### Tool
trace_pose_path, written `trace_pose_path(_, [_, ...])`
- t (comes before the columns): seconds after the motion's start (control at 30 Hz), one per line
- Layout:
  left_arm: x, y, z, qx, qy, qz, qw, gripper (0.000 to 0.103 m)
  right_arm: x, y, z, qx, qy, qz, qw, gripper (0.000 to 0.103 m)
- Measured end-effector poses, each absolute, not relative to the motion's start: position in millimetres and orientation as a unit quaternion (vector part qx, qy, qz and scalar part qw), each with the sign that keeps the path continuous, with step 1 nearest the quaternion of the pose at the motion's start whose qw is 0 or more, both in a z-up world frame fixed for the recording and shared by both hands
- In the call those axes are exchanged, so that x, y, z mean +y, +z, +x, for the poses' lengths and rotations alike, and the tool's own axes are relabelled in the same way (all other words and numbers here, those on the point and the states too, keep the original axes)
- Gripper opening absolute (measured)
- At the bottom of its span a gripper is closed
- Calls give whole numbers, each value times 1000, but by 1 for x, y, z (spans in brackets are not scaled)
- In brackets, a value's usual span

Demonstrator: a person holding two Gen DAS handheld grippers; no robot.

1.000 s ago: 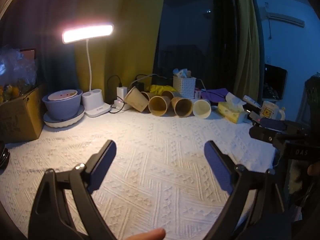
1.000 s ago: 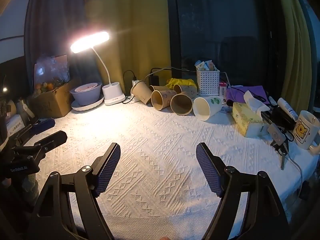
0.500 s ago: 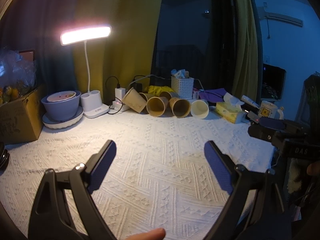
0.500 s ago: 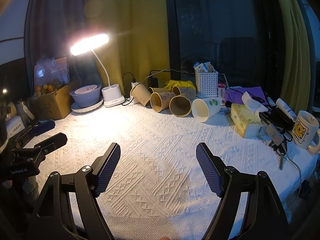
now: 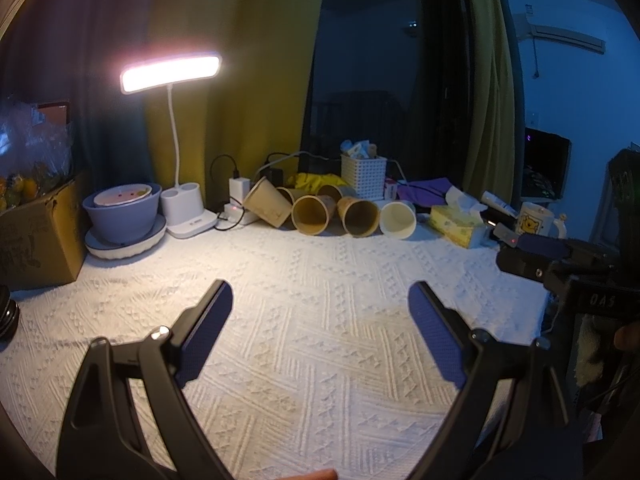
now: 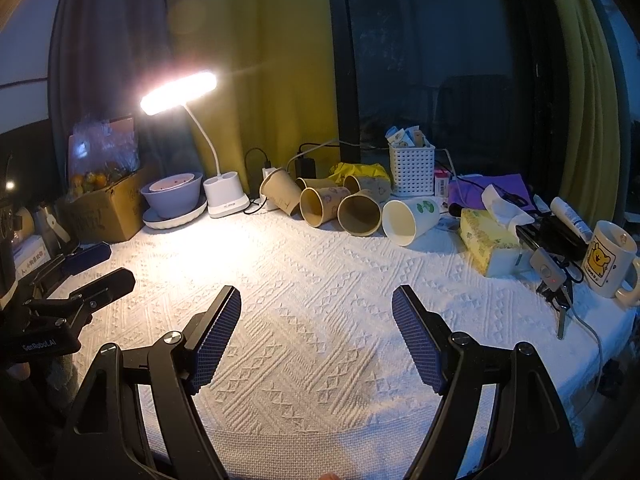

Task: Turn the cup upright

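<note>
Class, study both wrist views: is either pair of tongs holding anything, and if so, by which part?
Nothing is held. The left tongs and right tongs are both open over bare tablecloth, and the tipped paper cups lie untouched at the back.

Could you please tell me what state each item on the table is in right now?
White paper cup: on its side.
Brown paper cups: tipped over.
White desk lamp: lit.
Yellow tissue box: open, tissue protruding.
Bear-print ceramic mug: upright.
Left gripper: open, empty.
Right gripper: open, empty.

Your right hand-held gripper hangs wide open over the counter; white paper cup lies tipped beside the brown paper cups, well apart from it.
</note>
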State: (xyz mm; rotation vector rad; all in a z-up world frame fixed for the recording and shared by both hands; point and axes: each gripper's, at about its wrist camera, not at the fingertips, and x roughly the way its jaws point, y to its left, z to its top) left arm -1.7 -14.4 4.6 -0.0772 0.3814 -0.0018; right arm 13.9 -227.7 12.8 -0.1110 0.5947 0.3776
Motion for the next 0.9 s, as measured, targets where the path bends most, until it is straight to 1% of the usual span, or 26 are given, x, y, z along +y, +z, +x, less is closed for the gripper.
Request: trace_pose_path(0.9, [-22, 9, 0, 184, -12, -39, 982, 91, -235, 20, 17, 286, 182, -47, 940, 81])
